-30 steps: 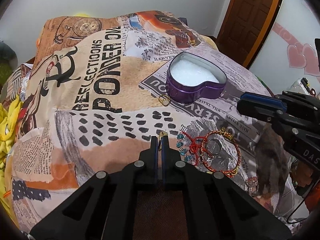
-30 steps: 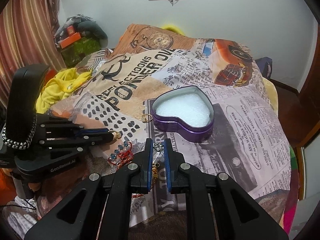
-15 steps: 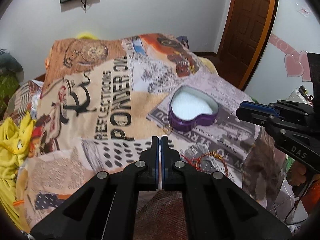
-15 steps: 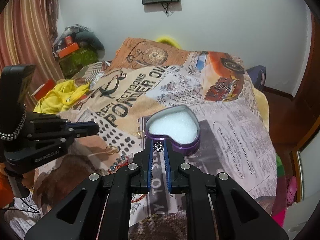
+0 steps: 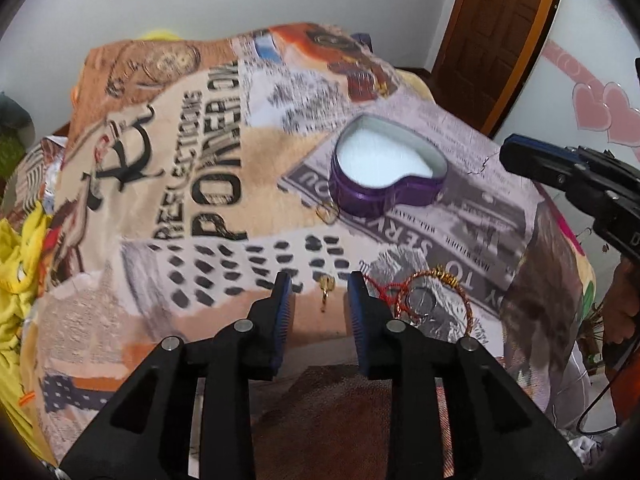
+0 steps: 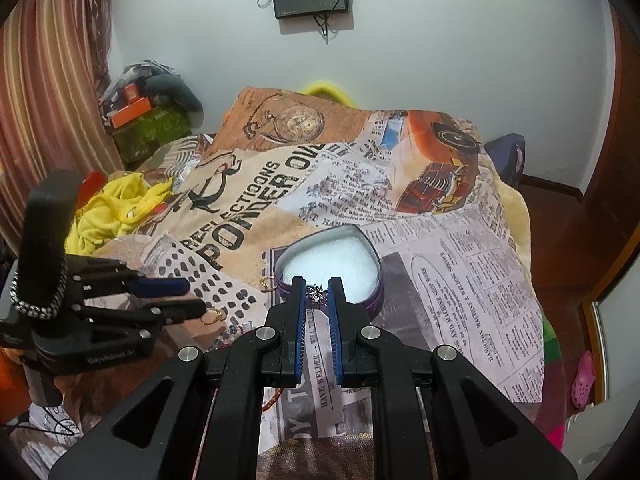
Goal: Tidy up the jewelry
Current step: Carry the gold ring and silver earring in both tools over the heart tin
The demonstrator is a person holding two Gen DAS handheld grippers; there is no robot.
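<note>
A purple heart-shaped tin (image 5: 384, 196) with white foam inside sits on the printed blanket. My left gripper (image 5: 319, 282) hovers low over the blanket, its jaws opening, and a small gold ring (image 5: 326, 286) lies between them untouched. In the right wrist view the left gripper (image 6: 196, 297) is at the left, with that gold ring (image 6: 213, 316) by its tips. My right gripper (image 6: 317, 286) is shut on a small silver spiky charm (image 6: 317, 295) at the near rim of the tin (image 6: 288, 254). The right gripper (image 5: 510, 156) also shows at the right of the left wrist view.
A second gold ring (image 5: 328, 214) lies against the tin's near left side. A red and gold bracelet (image 5: 440, 280) with blue beads lies right of my left gripper. Yellow cloth (image 6: 116, 204) is heaped at the blanket's left edge; a wooden door (image 5: 500, 20) stands at the back right.
My left gripper was shut at the gold ring, pulled back without it, then came back down with its jaws parted around it. The right gripper carried the silver charm up to the tin's rim.
</note>
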